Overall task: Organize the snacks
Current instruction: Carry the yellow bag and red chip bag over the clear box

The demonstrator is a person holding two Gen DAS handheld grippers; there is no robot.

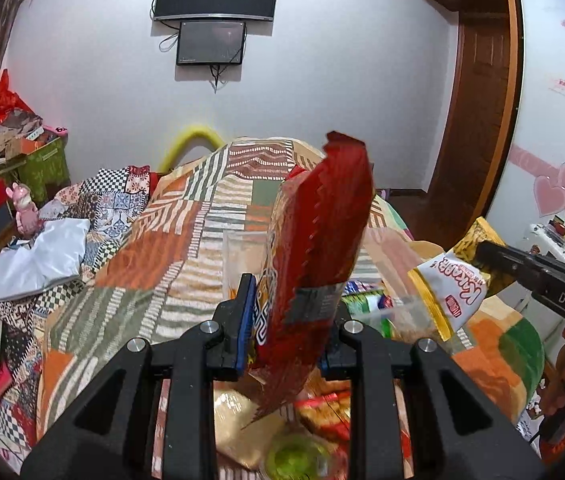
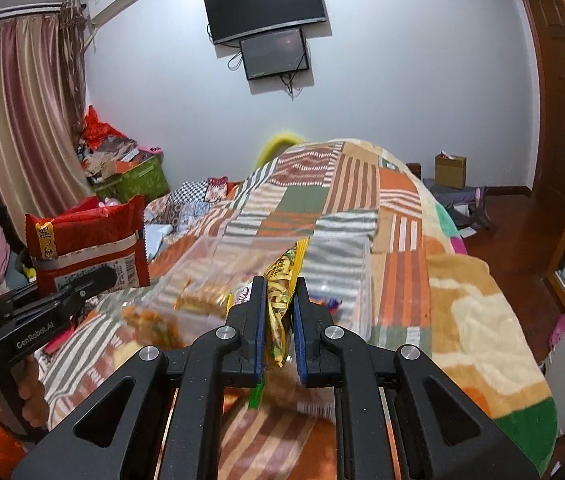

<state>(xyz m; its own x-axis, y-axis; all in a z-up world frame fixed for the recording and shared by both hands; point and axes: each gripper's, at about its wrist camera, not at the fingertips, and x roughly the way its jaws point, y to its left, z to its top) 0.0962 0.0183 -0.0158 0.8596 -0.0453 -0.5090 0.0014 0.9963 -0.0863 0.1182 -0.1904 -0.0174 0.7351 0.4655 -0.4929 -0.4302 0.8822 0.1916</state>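
Note:
My left gripper (image 1: 288, 320) is shut on a large red snack bag (image 1: 314, 248) and holds it upright above the bed; the same bag shows in the right wrist view (image 2: 90, 248), with the left gripper (image 2: 94, 280) under it. My right gripper (image 2: 278, 320) is shut on a yellow snack packet (image 2: 280, 300), seen edge-on; in the left wrist view the packet (image 1: 452, 280) hangs from the right gripper (image 1: 486, 256) at the right. A clear plastic box (image 2: 358, 280) with several snack packs lies on the bed below both grippers.
A patchwork blanket (image 2: 362, 200) covers the bed. Loose snack packs (image 1: 322, 412) lie beneath the left gripper. Clutter and a green box (image 2: 138, 178) stand at the left wall. A wooden door (image 1: 478, 80) and floor items are at the right.

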